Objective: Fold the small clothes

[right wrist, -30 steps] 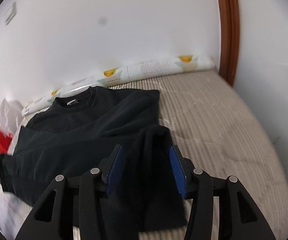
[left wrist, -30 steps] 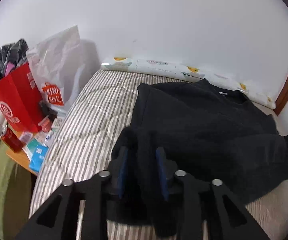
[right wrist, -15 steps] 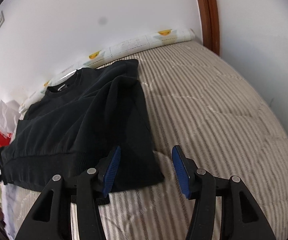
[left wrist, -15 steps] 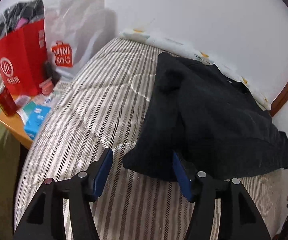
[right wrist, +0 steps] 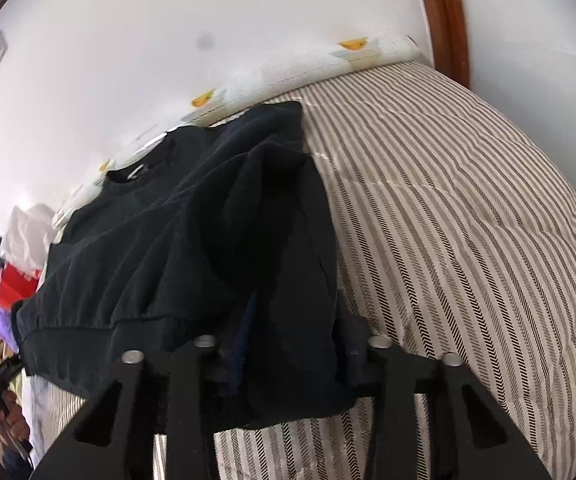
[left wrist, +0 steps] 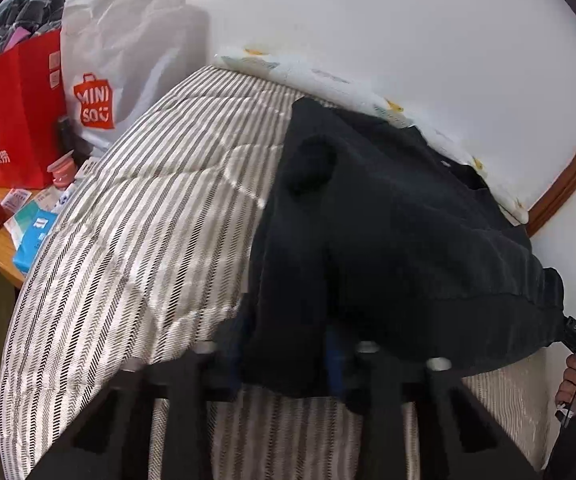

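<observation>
A black sweatshirt (left wrist: 399, 232) lies on the striped bed (left wrist: 160, 216), its sleeves folded in over the body. It also shows in the right wrist view (right wrist: 192, 240). My left gripper (left wrist: 284, 354) stands with its fingers around the sweatshirt's near left hem corner; cloth fills the narrow gap and hides the pads. My right gripper (right wrist: 293, 354) stands around the near right hem corner in the same way, cloth draped over the blue pads.
A patterned pillow (left wrist: 327, 80) lies along the wall at the head of the bed. A red bag (left wrist: 12, 120), a white Miniso bag (left wrist: 120, 64) and small boxes sit on a side table left. A wooden door frame (right wrist: 447, 16) stands right.
Both grippers let go of the folded sleeves, drew back open, then moved onto the near hem corners and narrowed around the cloth.
</observation>
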Motion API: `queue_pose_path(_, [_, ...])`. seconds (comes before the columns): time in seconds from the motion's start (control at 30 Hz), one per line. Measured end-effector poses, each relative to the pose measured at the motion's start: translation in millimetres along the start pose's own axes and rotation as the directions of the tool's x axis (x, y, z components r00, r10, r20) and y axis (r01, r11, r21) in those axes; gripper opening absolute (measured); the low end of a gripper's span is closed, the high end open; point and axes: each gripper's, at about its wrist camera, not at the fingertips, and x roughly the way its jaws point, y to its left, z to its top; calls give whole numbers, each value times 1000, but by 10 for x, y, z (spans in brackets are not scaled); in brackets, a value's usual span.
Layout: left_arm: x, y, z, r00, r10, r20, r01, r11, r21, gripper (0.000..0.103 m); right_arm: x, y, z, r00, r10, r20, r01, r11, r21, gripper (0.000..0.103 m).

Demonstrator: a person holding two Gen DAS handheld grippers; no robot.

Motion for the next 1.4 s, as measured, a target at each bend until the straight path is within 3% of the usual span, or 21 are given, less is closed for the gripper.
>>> queue_pose_path(0.17, [-212,-122,-72,998,54,45,-56,997,55,13,-139,-4,-46,1000,15,20,-15,1000,20,19])
queue_pose_path(0.4, [-558,-57,-282,998,41,55,-44,998,41,13,-416,54,-230,999,35,31,-35,999,6,18])
queue_pose_path(0.77, [-1069,73,-945,999,3,34,-5,999,42,13,-865,-20,-801,999,47,10,-47,998,-40,18])
queue_pose_path(0.9, [-1053,18,-1002,999,41,32,-43,995,90,15,-938,-63,-901,1000,24,20,-24,999,-35,21])
queue_pose_path(1.07, [-1181,13,-977,995,73,63,-79,993,93,23,-1172,29,-913,996,-75,54,78,995,-68,27])
queue_pose_path(1.17, [-1324,4,-955,989,94,117,-104,991,88,37,-1402,215,-945,990,-86,112,102,984,-144,40])
queue_pose_path(1.27, [-1430,-14,-949,990,37,139,-48,996,78,51,-1486,372,-984,991,-48,122,71,978,-196,44])
queue_pose_path(1.4, [-1434,-111,-982,991,-60,118,50,995,87,51,-1280,482,-1029,996,-35,79,50,976,-210,44])
